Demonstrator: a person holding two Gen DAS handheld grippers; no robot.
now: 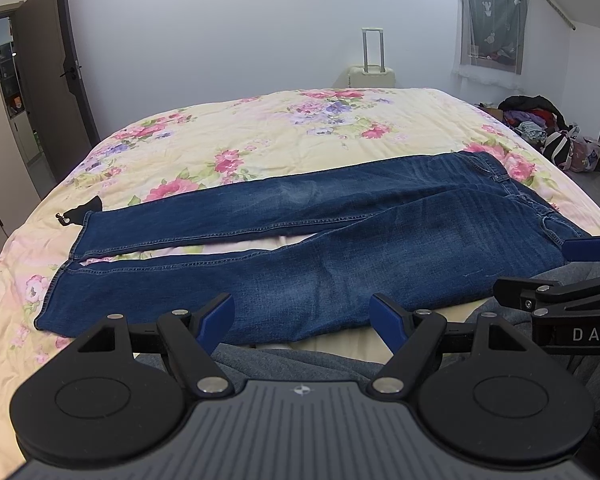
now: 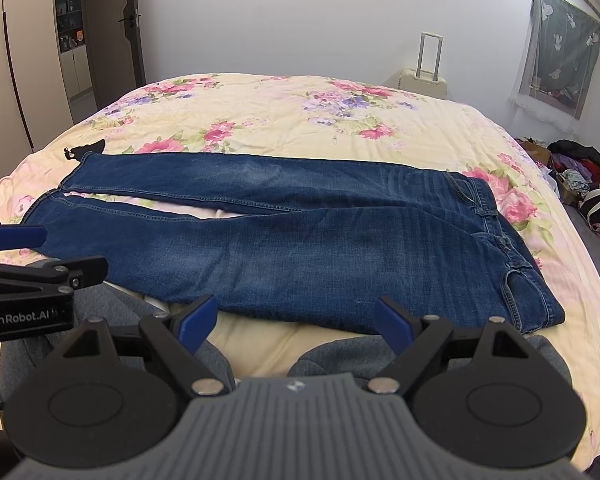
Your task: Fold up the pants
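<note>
Blue jeans (image 1: 320,240) lie flat across the floral bed, waistband to the right, leg hems to the left, the two legs slightly apart. They also show in the right wrist view (image 2: 300,232). My left gripper (image 1: 302,322) is open and empty, held above the near edge of the lower leg. My right gripper (image 2: 296,322) is open and empty, near the jeans' near edge by the seat. Each gripper shows at the side of the other's view: the right one (image 1: 556,280), the left one (image 2: 32,256).
The bed (image 1: 260,140) has a yellow floral cover. A small black item (image 1: 80,214) lies by the leg hems. Grey cloth (image 2: 332,356) lies below the grippers. A suitcase (image 1: 372,72) stands by the far wall. A pile of clothes and bags (image 1: 548,128) sits on the floor at right.
</note>
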